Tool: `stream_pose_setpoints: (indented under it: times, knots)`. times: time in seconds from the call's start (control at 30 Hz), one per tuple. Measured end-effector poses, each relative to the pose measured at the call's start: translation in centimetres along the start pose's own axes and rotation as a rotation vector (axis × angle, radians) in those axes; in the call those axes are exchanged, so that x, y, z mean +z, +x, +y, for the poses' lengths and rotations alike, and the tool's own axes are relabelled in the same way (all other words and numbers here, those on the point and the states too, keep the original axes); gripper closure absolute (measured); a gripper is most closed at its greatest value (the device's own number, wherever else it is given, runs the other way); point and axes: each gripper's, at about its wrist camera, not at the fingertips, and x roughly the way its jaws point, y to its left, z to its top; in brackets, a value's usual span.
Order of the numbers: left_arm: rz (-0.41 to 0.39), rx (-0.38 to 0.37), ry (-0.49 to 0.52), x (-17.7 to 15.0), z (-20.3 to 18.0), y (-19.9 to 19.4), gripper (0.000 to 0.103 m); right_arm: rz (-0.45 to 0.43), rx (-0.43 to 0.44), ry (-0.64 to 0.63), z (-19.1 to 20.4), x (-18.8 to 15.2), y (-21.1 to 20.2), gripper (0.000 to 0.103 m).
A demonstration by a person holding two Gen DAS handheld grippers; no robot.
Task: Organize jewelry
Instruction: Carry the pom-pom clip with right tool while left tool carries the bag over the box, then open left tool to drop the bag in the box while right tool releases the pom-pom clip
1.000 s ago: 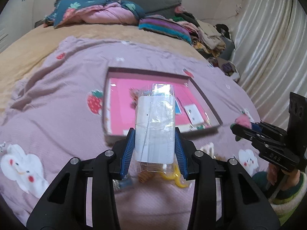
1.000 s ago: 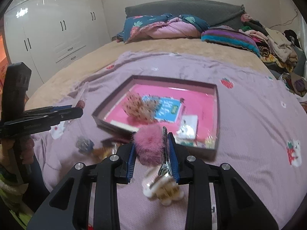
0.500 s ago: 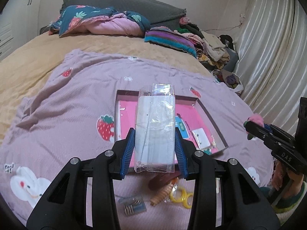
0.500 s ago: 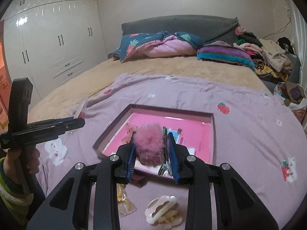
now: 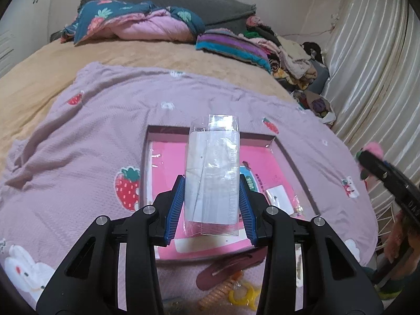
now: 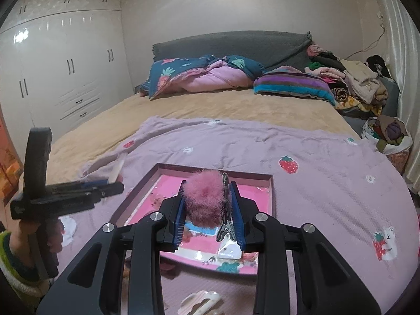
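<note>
Carrying two items above the shallow box (image 5: 295,162), both grippers are mid-transfer; the step in hand appears to be delivery of loose pieces into that box, which lies on the lilac strawberry-print blanket (image 5: 78,141) spread over the bed.

Left gripper (image 5: 211,204): fingers pinch a clear plastic sleeve (image 5: 212,176) by its long edges. The sleeve is flat, glossy and crinkled, with a white card insert; whatever jewelry it holds is too faint to identify. It hangs above the near half of the box.

Right gripper (image 6: 208,211): fingers are closed on a pink pompom hair clip (image 6: 203,199), soft and fluffy, with a thin metal alligator clip along its right side. It is held over the box, clear of the floor.

Box: rigid, low dark walls, glossy pink lining. A blue printed card (image 5: 250,182) and a small white card (image 5: 278,197) already lie inside.

Still outside, on the blanket just before the near wall: a maroon snap clip (image 5: 225,267), an orange spiral hair tie (image 5: 218,292), yellow rings (image 5: 242,295) and a white cloud-shaped claw clip (image 6: 199,303).

Judgement: the next move calls for lowering each item to a bare patch of lining and spreading the fingers. The sleeve is light and slippery and may slide or catch on release.
</note>
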Motion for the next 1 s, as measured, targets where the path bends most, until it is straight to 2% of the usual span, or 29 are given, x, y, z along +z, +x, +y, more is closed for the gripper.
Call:
stream_pose_setpoints:
  times: [0.2, 0.47, 0.77, 0.9, 1.0]
  knots:
    - [0.065, 0.013, 0.013, -1.3, 0.3, 3.2, 0.071, 0.019, -0.026, 0.020, -1.1, -0.5, 2.6, 0.074]
    - [0.138, 0.043, 0.032, -2.8, 0.8, 6.2, 0.071, 0.096, -0.045, 0.043, -2.3, -2.6, 7.1, 0.074]
    - [0.158, 0.055, 0.033, -3.2, 1.3, 7.1, 0.070, 0.202, -0.073, 0.051, -3.7, -5.2, 10.9, 0.074]
    - [0.158, 0.059, 0.031, -3.2, 1.5, 6.9, 0.061, 0.226, -0.076, 0.059, -4.1, -5.8, 11.7, 0.074]
    - [0.151, 0.055, 0.028, -3.1, 1.5, 6.5, 0.061, 0.258, -0.075, 0.062, -4.1, -6.2, 12.4, 0.073]
